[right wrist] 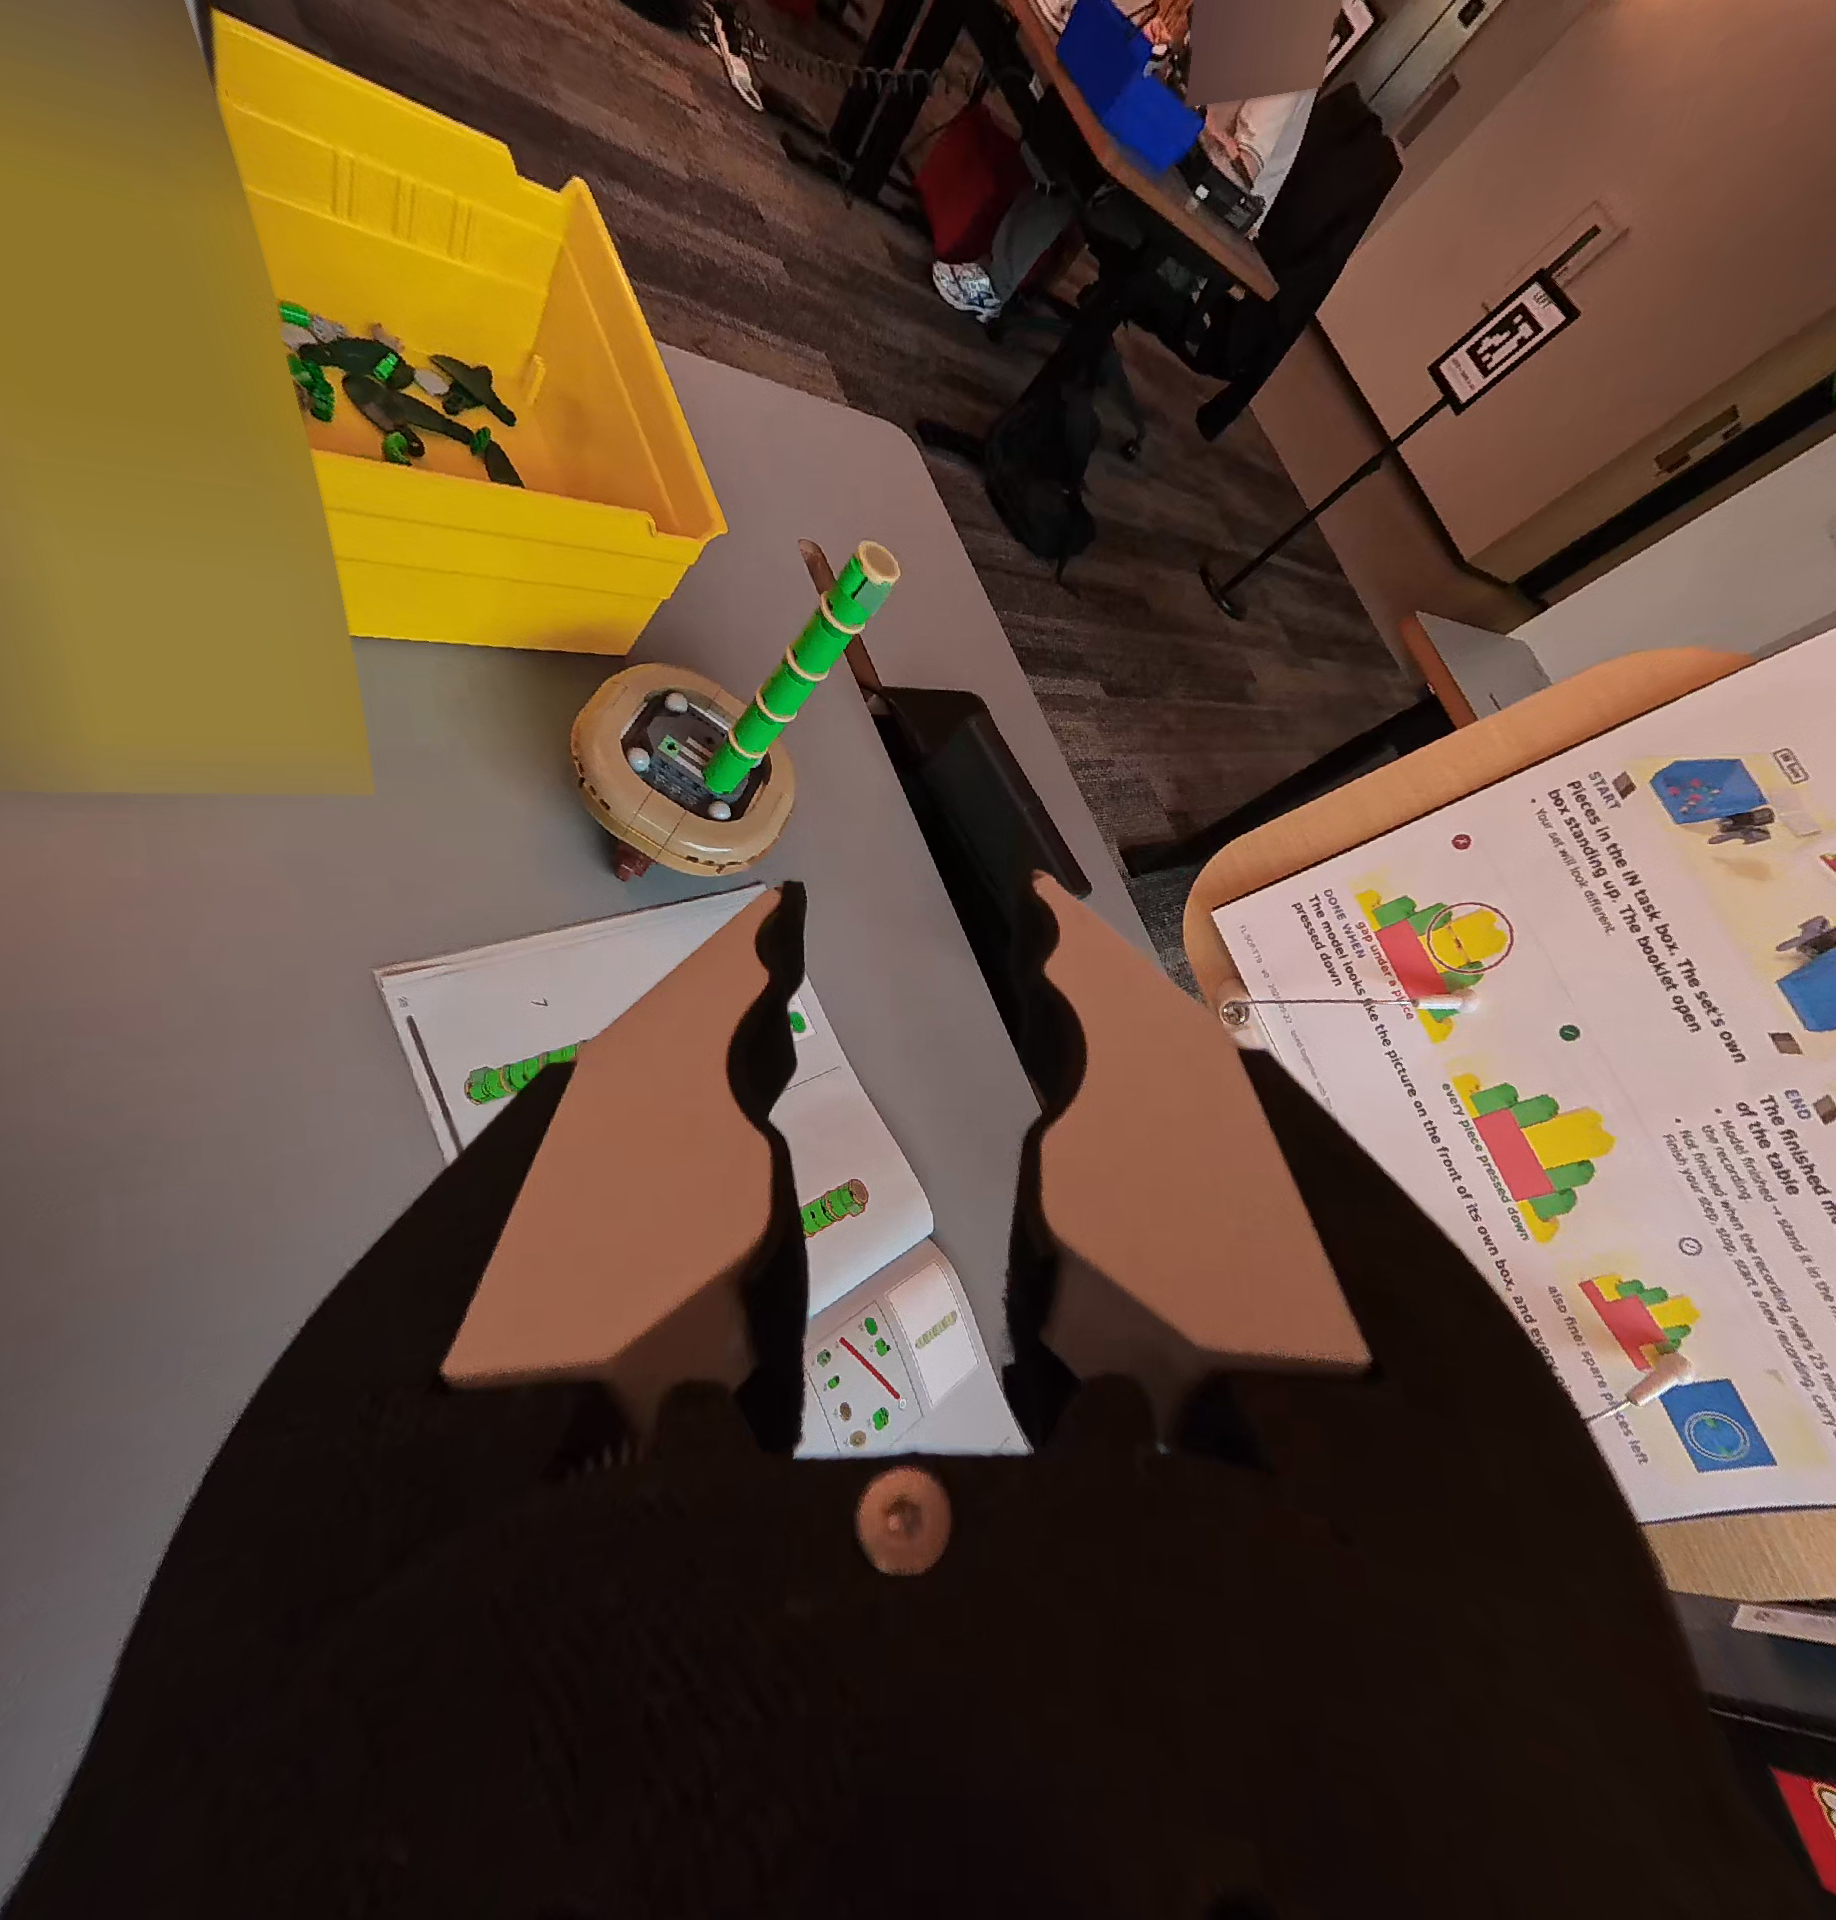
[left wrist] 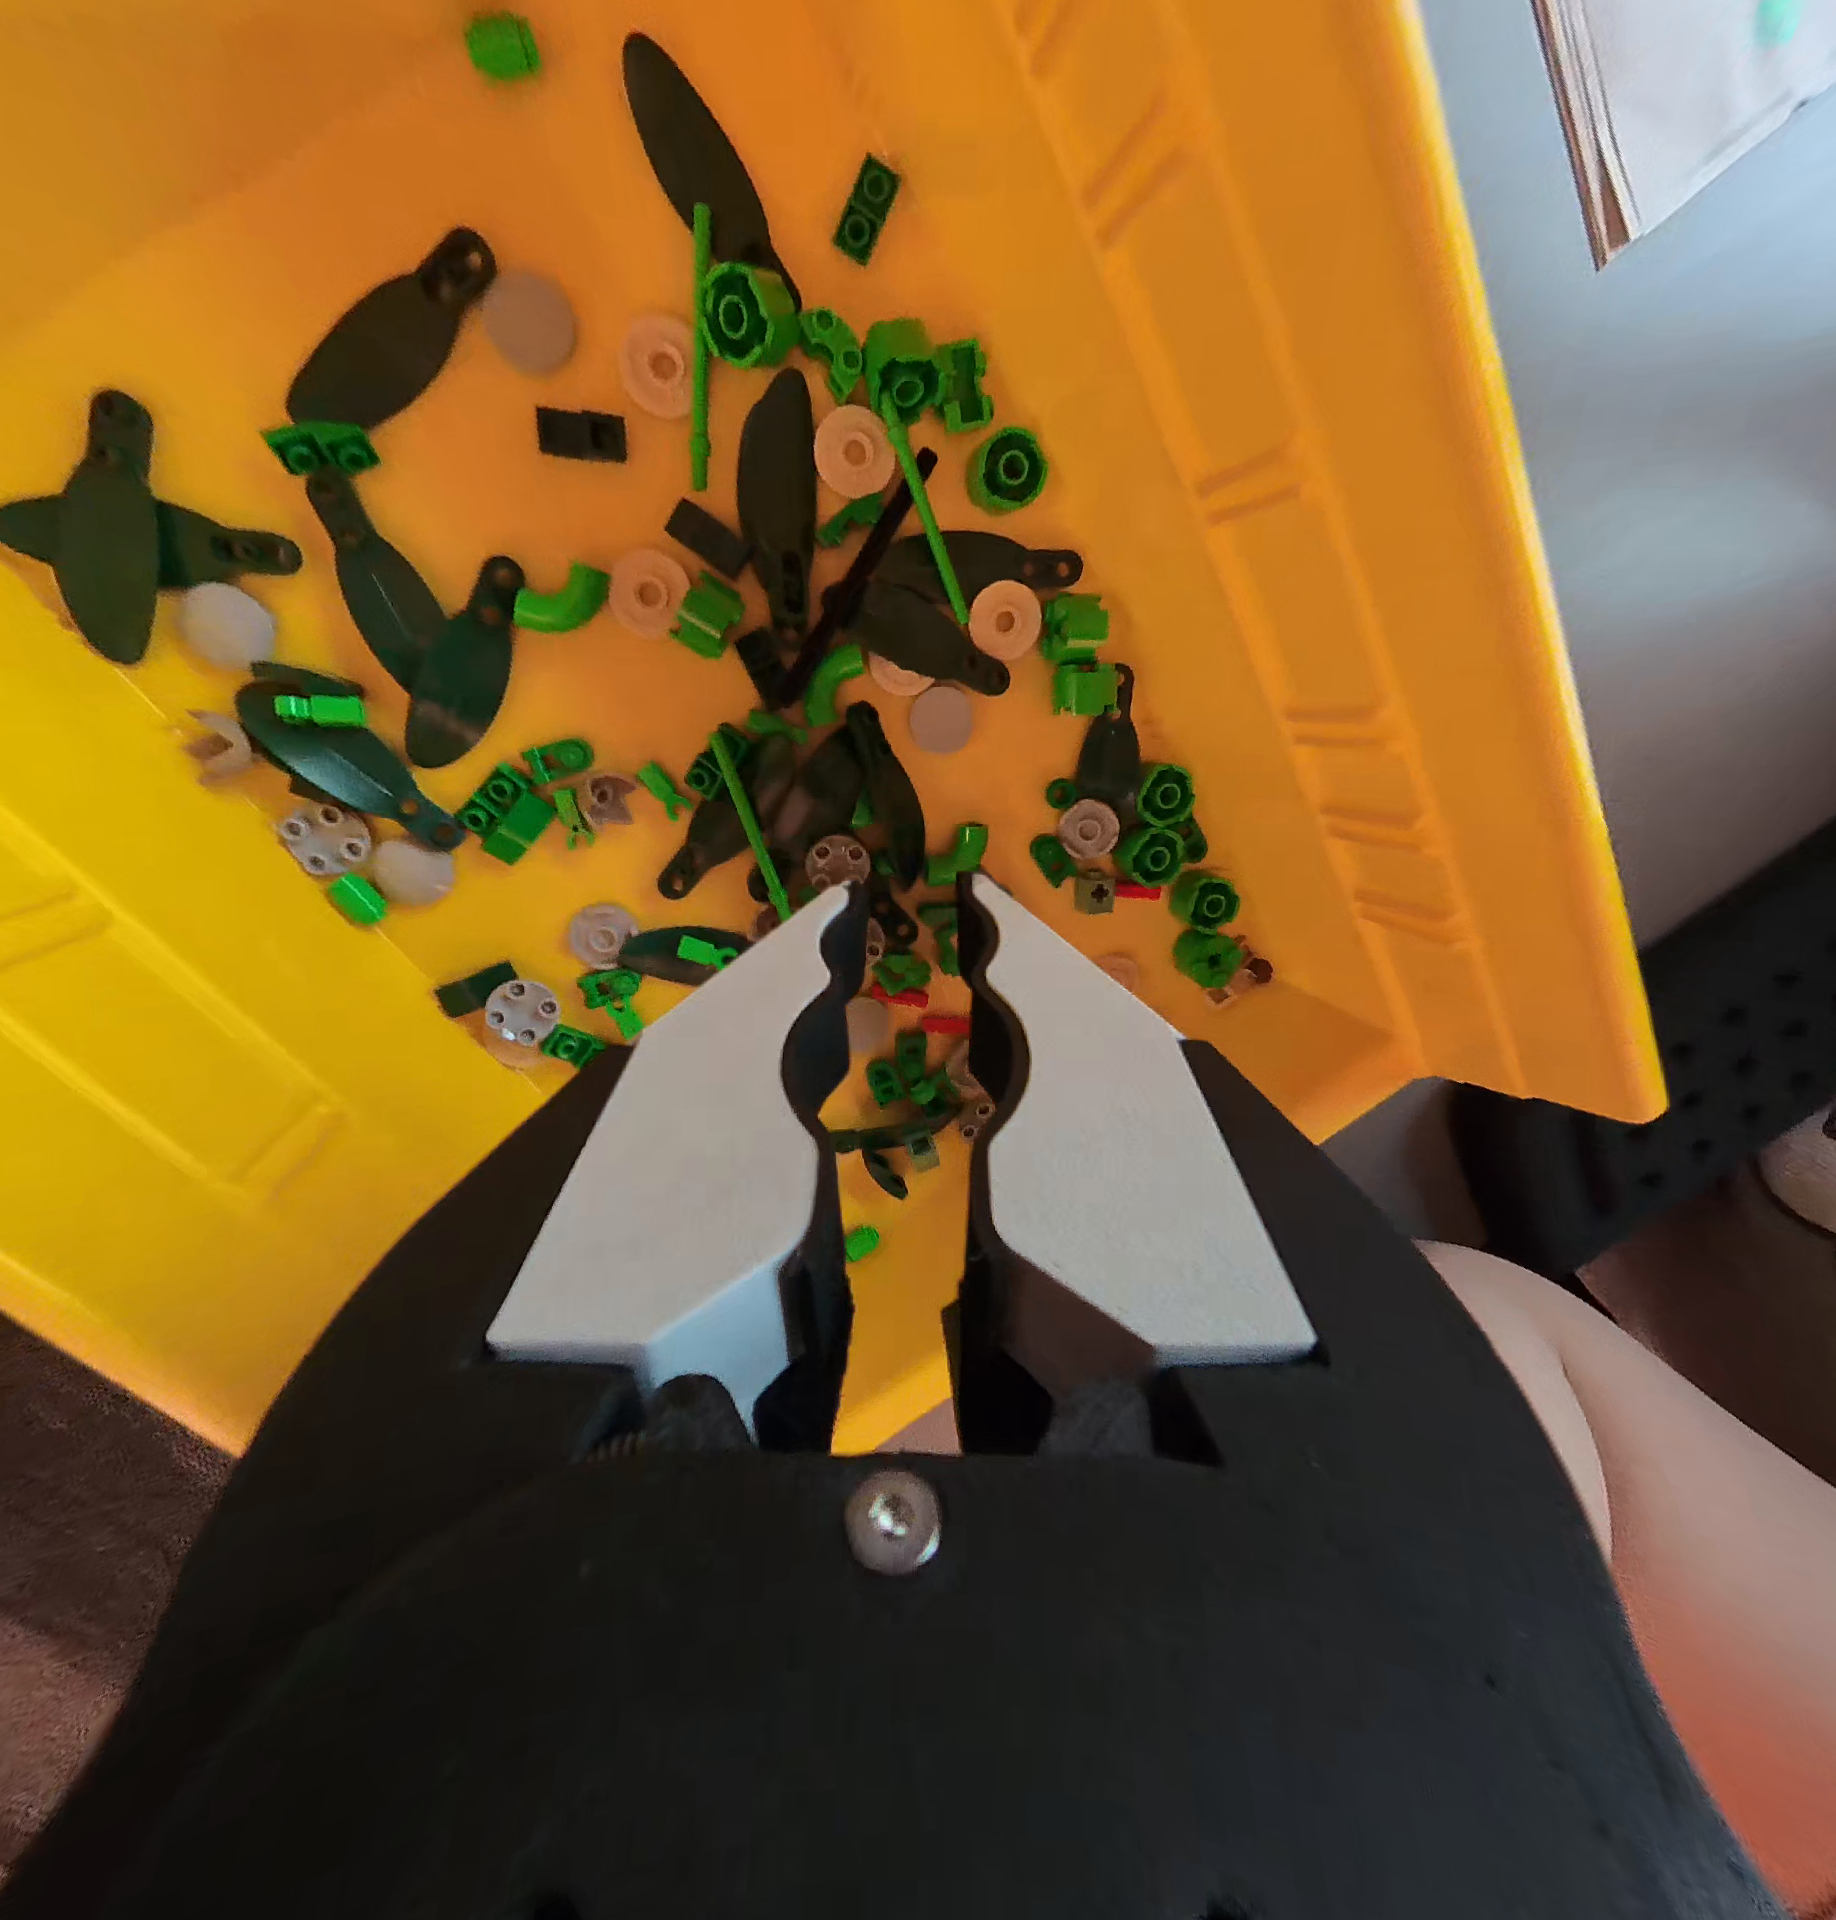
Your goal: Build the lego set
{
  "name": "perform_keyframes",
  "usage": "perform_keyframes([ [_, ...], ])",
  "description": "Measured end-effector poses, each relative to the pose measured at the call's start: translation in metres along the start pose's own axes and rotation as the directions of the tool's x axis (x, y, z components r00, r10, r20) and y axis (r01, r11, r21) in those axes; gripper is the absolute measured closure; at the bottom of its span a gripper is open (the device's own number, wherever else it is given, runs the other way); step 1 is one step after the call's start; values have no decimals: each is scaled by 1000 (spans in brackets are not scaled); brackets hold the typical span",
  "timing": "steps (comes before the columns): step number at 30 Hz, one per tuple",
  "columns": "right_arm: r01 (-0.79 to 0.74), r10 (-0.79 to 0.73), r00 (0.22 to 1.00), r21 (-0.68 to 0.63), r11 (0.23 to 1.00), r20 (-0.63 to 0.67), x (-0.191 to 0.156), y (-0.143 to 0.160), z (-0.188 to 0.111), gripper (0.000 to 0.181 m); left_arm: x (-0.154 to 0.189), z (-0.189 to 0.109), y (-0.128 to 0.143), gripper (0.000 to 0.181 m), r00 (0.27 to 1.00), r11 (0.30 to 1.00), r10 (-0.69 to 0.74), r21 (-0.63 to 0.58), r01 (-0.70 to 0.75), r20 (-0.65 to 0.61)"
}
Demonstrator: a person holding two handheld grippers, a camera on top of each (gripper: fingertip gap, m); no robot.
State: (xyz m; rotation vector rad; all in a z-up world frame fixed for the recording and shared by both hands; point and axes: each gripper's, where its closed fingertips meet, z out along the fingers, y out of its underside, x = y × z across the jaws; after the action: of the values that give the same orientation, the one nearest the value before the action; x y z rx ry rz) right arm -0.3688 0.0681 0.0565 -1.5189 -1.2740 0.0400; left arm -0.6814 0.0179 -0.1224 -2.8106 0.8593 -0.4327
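In the left wrist view my left gripper [left wrist: 912,896] hangs over a yellow bin [left wrist: 166,1039] full of loose lego pieces: dark green leaves [left wrist: 379,343], bright green round bricks [left wrist: 1009,470], tan and grey round plates [left wrist: 656,366]. Its jaws stand a little apart with nothing between them. In the right wrist view my right gripper [right wrist: 914,899] is open and empty above the grey table [right wrist: 218,1039]. Ahead of it stands the partly built model: a tan round pot [right wrist: 683,771] with a green segmented stalk [right wrist: 794,670] leaning up out of it.
An open instruction booklet [right wrist: 540,1023] lies on the table under my right gripper. The yellow bin [right wrist: 498,561] also shows at the far left. A printed guide sheet on a wooden board [right wrist: 1579,1091] stands at the right. The table edge runs close behind the model. The gap from one gripper's tips to the other's is roughly 35 cm. The tan round pot [right wrist: 683,771] is about 20 cm from both grippers' fingertips.
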Motion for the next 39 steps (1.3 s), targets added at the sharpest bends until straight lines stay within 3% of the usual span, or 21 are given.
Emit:
perform_keyframes([
  [14, 25, -24, 1000, -74, 997, 9, 2, 21, 6, 141, 30, -5, 22, 162, 986, 989, -125, -99, 114, -114],
  [29, 58, -55, 998, -118, 991, 24, -1, 31, 10, 141, 10, -5, 48, 162, 947, 941, -315, -148, 303, -63],
  [39, 69, -66, 997, -142, 987, 28, -2, 36, 13, 141, 2, -7, 53, 162, 945, 933, -327, -160, 323, 2],
])
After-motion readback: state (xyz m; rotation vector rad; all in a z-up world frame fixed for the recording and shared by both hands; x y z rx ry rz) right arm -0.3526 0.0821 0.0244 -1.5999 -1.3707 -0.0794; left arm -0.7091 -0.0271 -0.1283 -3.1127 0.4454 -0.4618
